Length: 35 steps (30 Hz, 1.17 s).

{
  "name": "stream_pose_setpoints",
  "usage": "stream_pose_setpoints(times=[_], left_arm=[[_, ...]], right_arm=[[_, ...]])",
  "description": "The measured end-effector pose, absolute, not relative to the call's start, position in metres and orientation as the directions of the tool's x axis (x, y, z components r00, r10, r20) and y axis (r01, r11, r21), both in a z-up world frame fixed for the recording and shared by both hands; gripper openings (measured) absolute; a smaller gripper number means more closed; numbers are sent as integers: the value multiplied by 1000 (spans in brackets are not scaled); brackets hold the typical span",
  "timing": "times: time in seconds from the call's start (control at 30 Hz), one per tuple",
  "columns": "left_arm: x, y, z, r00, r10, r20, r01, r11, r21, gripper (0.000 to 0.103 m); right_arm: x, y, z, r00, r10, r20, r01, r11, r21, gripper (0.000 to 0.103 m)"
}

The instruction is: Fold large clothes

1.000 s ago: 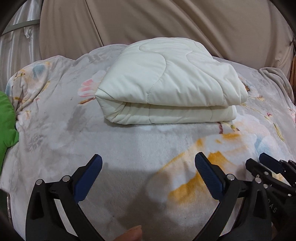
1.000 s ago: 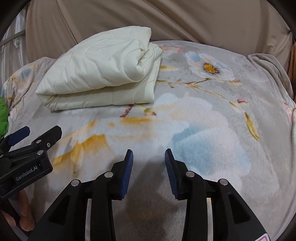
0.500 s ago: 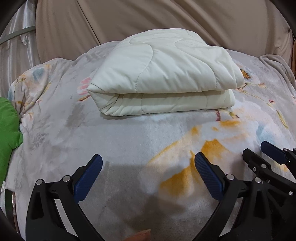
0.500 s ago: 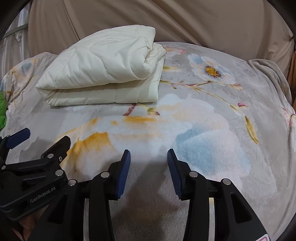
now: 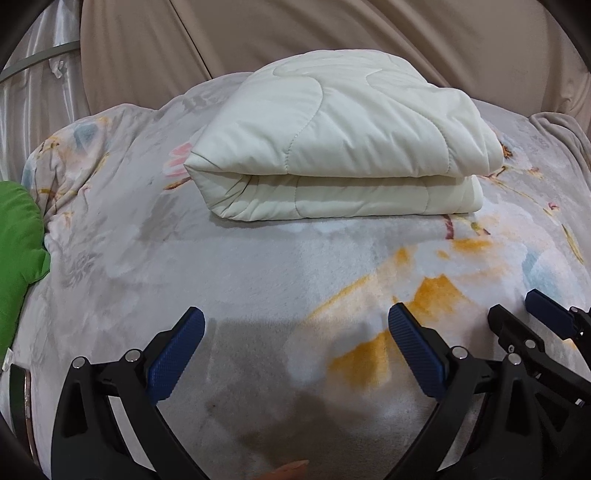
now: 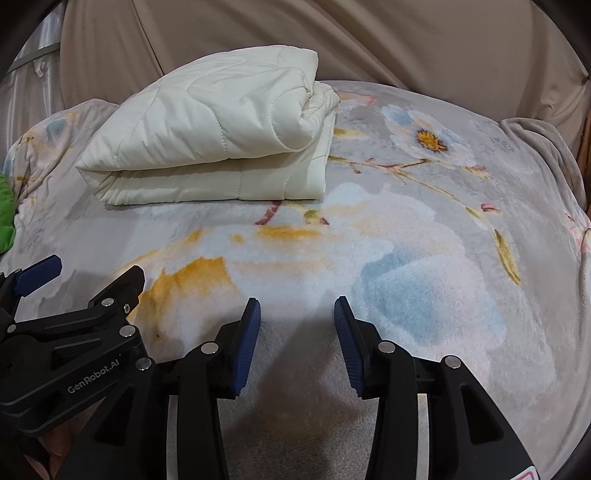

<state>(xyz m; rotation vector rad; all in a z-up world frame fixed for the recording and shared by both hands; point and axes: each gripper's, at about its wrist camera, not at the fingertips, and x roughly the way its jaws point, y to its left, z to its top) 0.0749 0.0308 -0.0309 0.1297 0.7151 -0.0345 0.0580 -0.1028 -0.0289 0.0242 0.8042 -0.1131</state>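
Apparently both grippers grasp nothing: left gripper (image 5: 295, 354) gapes wide, right gripper (image 6: 297, 347) half-spread, above the blanket (image 6: 424, 258).

Floral blanket (image 5: 258, 280) bears folded quilt (image 5: 332, 147) (cream).

I am in a home bedroom, working over a bed. A plush floral blanket (image 6: 424, 258) covers the surface across the middle of both views. A folded cream quilt (image 5: 332, 147) lies on it, upper centre. Beige draped fabric (image 5: 332, 33) fills the top. A green cushion (image 5: 18, 236) sits at the left edge.
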Motion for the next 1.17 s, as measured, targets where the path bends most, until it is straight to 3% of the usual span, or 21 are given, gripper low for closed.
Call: stream_pose_setpoints(times=[1.17], left_arm=[[74,31,-32,755,25,-656,64,992,110,95]], right_arm=[[57,-99,-28,688,-101,-719,116,993,-28,42]])
